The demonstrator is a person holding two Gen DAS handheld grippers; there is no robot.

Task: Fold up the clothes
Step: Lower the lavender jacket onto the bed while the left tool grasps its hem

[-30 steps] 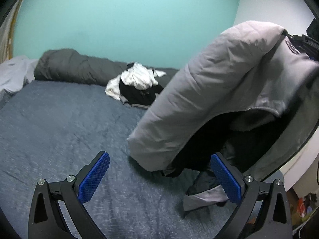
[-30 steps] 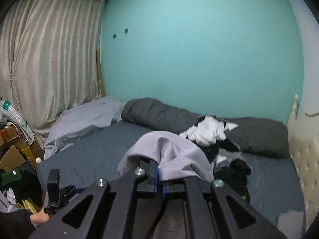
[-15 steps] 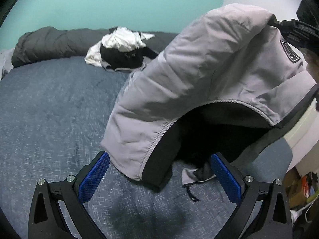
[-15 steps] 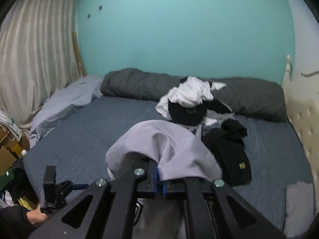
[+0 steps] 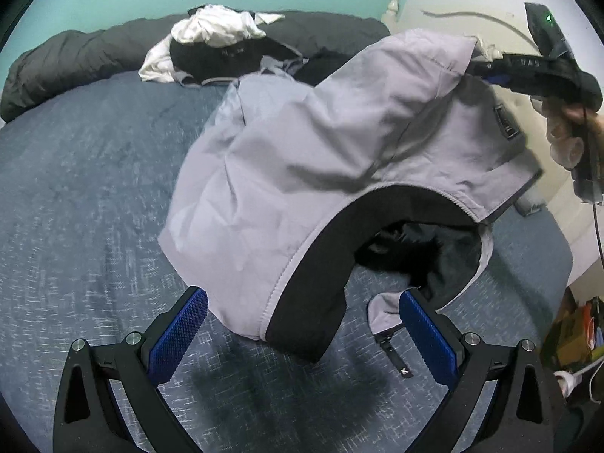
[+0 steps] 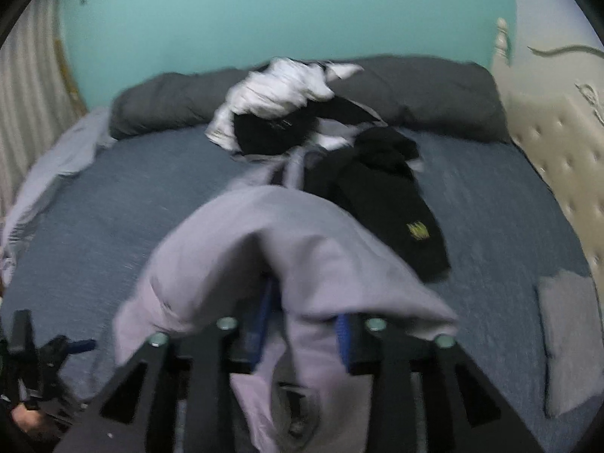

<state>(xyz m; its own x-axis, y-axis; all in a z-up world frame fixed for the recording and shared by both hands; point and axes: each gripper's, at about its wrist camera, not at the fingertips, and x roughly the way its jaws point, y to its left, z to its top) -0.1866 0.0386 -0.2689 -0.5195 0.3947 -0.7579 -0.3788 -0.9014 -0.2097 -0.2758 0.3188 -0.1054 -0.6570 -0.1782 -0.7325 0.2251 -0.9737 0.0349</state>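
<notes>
A grey jacket (image 5: 302, 151) with a black lining hangs over the blue bed (image 5: 75, 207), its lower edge down at the bedding. Its top corner is at my right gripper (image 5: 487, 71), held by a hand (image 5: 566, 132) at the upper right. In the right wrist view the jaws of my right gripper (image 6: 304, 302) are opening. The grey jacket (image 6: 264, 241) lies between them and drapes over them. My left gripper (image 5: 302, 296) is open just in front of the jacket's hem, with the hem between its fingers but not touched.
A pile of white and black clothes (image 5: 219, 45) lies against a rolled dark grey duvet (image 5: 75, 56) at the far side. A black garment (image 6: 392, 196) lies beyond the jacket. A padded headboard (image 6: 558, 143) borders the bed on the right. A grey cloth (image 6: 566, 339) lies by it.
Both grippers have come down toward the bed and the jacket has sunk with them, its hem now at the bedding. The right jaws, shut on the cloth before, have parted.
</notes>
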